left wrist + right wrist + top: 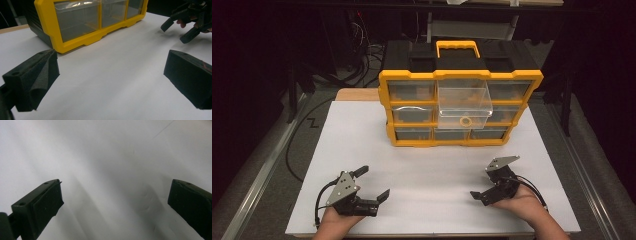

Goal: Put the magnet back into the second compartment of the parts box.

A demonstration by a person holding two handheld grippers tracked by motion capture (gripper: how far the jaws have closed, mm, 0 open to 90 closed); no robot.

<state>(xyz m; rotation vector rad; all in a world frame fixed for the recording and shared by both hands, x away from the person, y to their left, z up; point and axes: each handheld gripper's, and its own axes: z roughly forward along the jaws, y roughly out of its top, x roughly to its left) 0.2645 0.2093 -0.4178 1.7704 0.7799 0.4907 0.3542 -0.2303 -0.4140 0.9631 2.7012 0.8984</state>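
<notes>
Boxy yellow organizer (460, 107) (clear drawer (463, 102) out), both tools gaping.

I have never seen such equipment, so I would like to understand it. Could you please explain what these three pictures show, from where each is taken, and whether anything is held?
A person sits at a table covered by a white board and holds a black two-jaw tool in each hand: the left tool and the right tool. The high view looks down from above the person. The other two pictures come from small cameras riding on each tool, looking along its jaws. Both tools are open and hold nothing. On the board stands a yellow and black plastic organiser box with small clear drawers. One clear drawer in the middle column is pulled out, with a small yellow ring visible in it. In the left gripper view, the right tool appears at the top right.
</notes>
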